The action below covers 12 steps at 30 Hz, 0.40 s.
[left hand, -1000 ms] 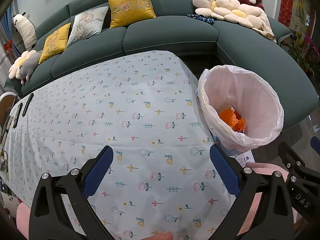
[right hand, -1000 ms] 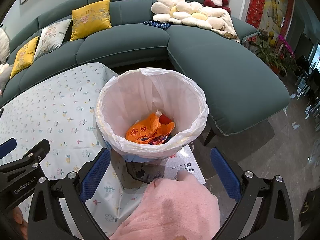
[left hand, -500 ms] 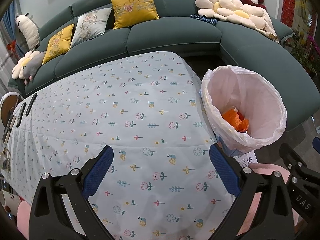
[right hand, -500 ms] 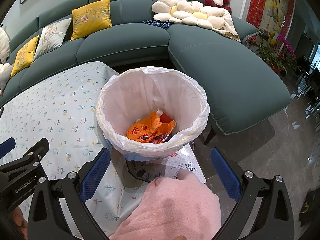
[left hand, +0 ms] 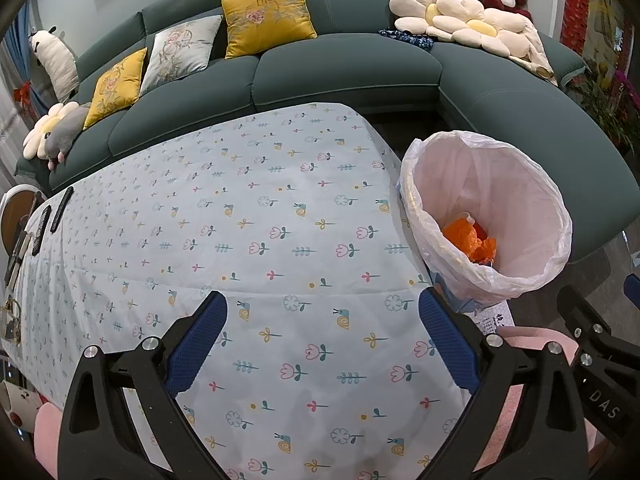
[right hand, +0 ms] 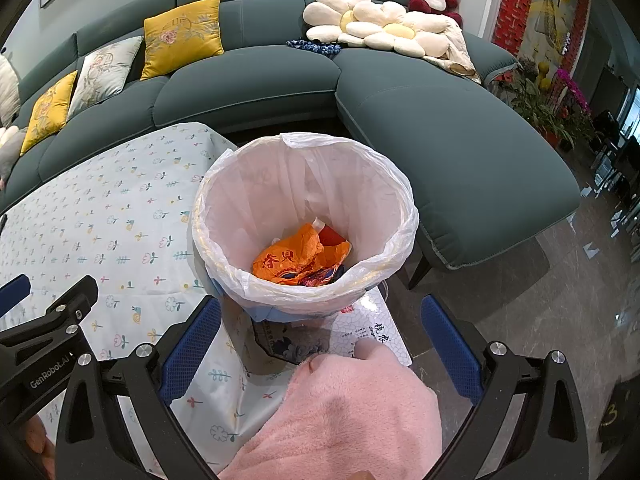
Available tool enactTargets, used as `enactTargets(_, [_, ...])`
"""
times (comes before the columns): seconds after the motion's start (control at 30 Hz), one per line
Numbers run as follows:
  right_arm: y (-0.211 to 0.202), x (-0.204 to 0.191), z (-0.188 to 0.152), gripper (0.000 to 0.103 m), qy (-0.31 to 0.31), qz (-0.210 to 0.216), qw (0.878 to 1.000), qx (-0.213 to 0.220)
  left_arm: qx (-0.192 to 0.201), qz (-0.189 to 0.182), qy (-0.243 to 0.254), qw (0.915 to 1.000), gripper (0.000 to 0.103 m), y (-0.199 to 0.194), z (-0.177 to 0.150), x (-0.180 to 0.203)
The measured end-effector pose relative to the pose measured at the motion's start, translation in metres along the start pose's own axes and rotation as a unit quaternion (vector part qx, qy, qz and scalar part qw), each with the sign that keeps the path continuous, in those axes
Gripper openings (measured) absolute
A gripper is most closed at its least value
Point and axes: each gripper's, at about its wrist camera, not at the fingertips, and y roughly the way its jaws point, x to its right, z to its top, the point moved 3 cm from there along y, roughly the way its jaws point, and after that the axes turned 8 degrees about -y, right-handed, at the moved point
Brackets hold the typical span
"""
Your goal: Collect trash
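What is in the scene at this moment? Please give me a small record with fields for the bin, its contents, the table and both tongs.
bin: round bin with white plastic liner, standing beside the table edge
contents: crumpled orange wrapper at the bottom, with other small trash
table: floral light-blue tablecloth, no trash visible on it
left tongs: open, holding nothing, over the tablecloth
right tongs: open, holding nothing, pointing at the bin
foreground: pink fluffy fabric below the right tongs

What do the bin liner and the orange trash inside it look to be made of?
Bin liner: thin translucent plastic film, going by its wrinkles and the loose fold over the rim. Orange trash: crumpled, glossy printed wrapper, probably plastic or foil; can't tell which.
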Motion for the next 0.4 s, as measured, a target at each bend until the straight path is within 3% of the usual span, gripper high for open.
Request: enactTargets(0.4, [-0.0001,0.0003,-0.0003,0.096,0.000,0.000,1.000,0.000,-0.003,-0.019,0.000,0.9998,0.092,0.0023,0.0003,0.0015])
